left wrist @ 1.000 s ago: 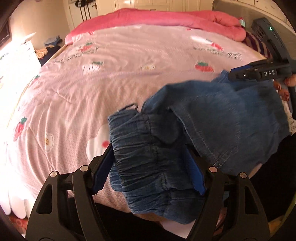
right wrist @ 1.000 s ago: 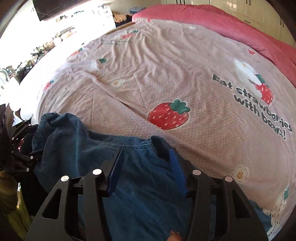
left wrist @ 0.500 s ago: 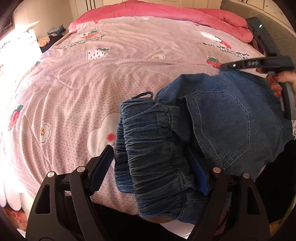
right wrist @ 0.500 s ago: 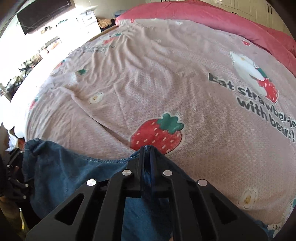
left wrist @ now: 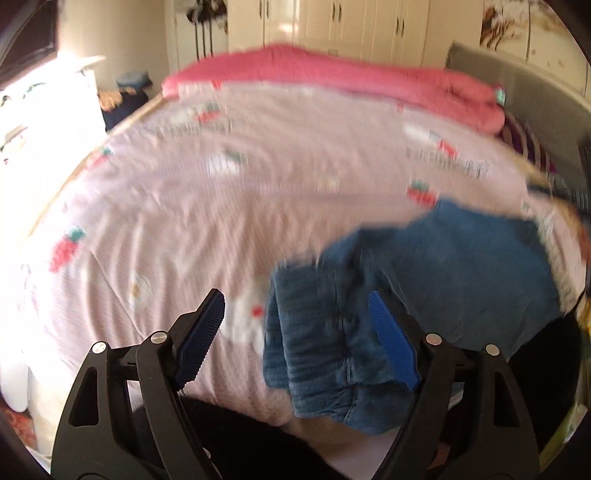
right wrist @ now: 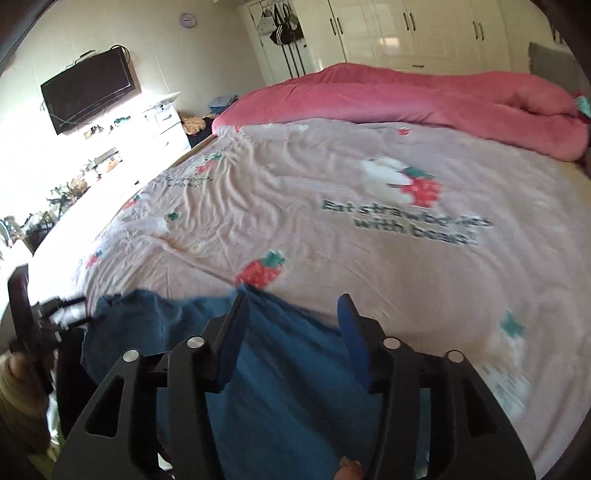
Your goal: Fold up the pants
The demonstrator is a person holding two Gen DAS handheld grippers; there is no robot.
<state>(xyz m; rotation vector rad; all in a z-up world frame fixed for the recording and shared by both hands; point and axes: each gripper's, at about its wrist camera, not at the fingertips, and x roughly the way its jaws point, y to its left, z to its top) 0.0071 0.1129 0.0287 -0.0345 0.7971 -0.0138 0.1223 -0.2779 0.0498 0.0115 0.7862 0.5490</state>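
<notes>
The blue denim pants (left wrist: 424, 280) lie on the near edge of the pink strawberry bedspread (left wrist: 258, 192), the elastic waistband (left wrist: 310, 343) hanging toward me. My left gripper (left wrist: 295, 332) is open, its jaws wide apart above the waistband, holding nothing. In the right wrist view the pants (right wrist: 288, 373) spread under my right gripper (right wrist: 293, 328), which is open with the cloth lying below and between its jaws, not pinched. The left gripper (right wrist: 33, 332) shows blurred at the far left of that view.
A rolled pink blanket (right wrist: 424, 96) lies along the far side of the bed. A wall TV (right wrist: 88, 96) and a white dresser (right wrist: 166, 122) stand to the left. White wardrobes (left wrist: 351, 22) line the back wall. The bed's near edge (left wrist: 236, 391) drops off below the pants.
My right gripper was shut on the pants half a second ago and has opened, letting the cloth go. Both grippers have pulled up and back. The pants now rest on the bed.
</notes>
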